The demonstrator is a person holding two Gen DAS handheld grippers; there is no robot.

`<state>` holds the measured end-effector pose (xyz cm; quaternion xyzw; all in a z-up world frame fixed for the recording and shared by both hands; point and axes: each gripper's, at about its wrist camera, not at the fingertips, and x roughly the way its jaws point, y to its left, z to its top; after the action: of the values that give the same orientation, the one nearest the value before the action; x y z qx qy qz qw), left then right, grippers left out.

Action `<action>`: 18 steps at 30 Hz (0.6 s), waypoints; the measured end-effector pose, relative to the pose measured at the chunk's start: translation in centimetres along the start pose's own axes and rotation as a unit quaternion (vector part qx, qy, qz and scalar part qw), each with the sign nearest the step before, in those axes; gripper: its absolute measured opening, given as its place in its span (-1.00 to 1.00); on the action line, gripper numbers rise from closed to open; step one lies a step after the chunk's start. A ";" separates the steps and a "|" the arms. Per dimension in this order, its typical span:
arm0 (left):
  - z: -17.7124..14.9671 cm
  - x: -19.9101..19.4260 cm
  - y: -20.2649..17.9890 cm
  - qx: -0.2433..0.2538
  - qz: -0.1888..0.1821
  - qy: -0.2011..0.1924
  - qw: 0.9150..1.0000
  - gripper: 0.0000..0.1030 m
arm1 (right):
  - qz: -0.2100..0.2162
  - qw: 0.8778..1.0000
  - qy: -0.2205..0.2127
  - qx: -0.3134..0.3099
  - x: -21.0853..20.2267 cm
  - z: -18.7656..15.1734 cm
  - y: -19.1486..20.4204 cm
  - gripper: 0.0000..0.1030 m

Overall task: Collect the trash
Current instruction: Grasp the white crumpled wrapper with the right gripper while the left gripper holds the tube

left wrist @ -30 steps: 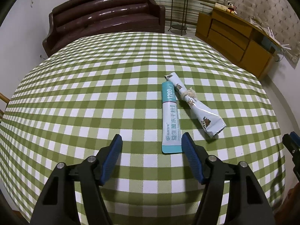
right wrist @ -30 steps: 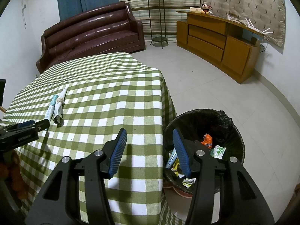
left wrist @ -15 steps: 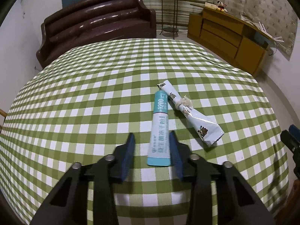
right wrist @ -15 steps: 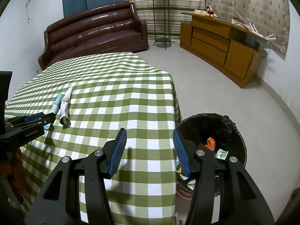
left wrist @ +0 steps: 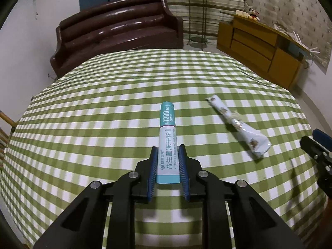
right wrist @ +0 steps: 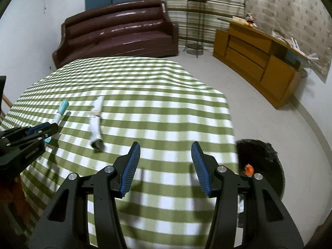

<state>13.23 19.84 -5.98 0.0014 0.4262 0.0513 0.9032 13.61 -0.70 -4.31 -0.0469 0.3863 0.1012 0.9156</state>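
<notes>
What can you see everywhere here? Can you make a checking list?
Surface: green checked tablecloth.
Job's things: teal sachet clamped in left hand-held gripper; crumpled white wrapper lying apart on the cloth; black trash bin on the floor beside the table.
Clutter: nothing seen.
Grippers: right hand-held gripper open, empty.
Cables: nothing seen.
Surroundings: brown sofa, wooden cabinet, plant stand.
</notes>
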 end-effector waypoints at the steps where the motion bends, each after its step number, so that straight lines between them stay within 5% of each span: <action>1: -0.1 -0.1 0.5 -0.002 0.003 -0.001 1.000 -0.58 | 0.003 1.000 0.000 -0.006 0.2 0.3 0.8 -0.03; 18: -1.5 -1.0 5.8 -0.039 0.023 -0.001 0.999 -0.58 | 0.022 0.996 0.040 -0.074 5.0 3.0 9.0 -0.03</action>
<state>10.93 25.42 -5.85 -0.0236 0.4230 0.0887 0.9015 17.10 9.26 -5.84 -0.1098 0.4151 0.1473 0.8910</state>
